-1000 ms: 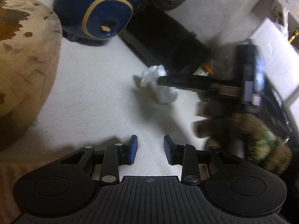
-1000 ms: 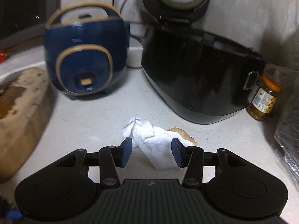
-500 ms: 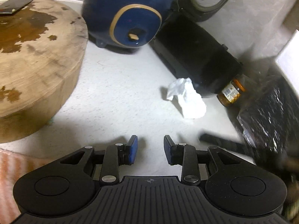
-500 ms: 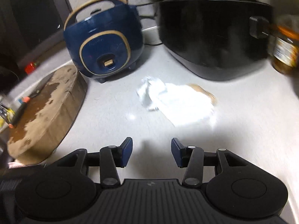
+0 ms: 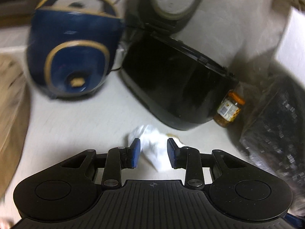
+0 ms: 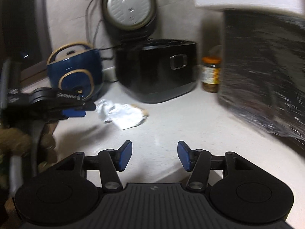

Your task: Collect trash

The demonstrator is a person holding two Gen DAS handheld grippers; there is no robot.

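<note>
A crumpled white paper tissue (image 5: 155,148) lies on the white counter in front of the black rice cooker, with a small brown scrap at its far edge. My left gripper (image 5: 153,153) is open, its blue pads on either side of the tissue, not closed on it. In the right wrist view the tissue (image 6: 124,115) lies ahead to the left, and the left gripper (image 6: 76,109) reaches it from the left. My right gripper (image 6: 154,155) is open and empty, well back from the tissue.
A blue rice cooker (image 5: 74,57) stands at the back left and a black rice cooker (image 5: 175,87) with raised lid behind the tissue. A jar with orange lid (image 5: 229,108) stands beside it. A black plastic-covered bulk (image 6: 266,76) is at the right. A wooden block (image 5: 11,103) is at the left.
My left gripper has moved forward and now straddles the tissue. My right gripper has drawn back and swung right, away from the tissue, and stands wider open.
</note>
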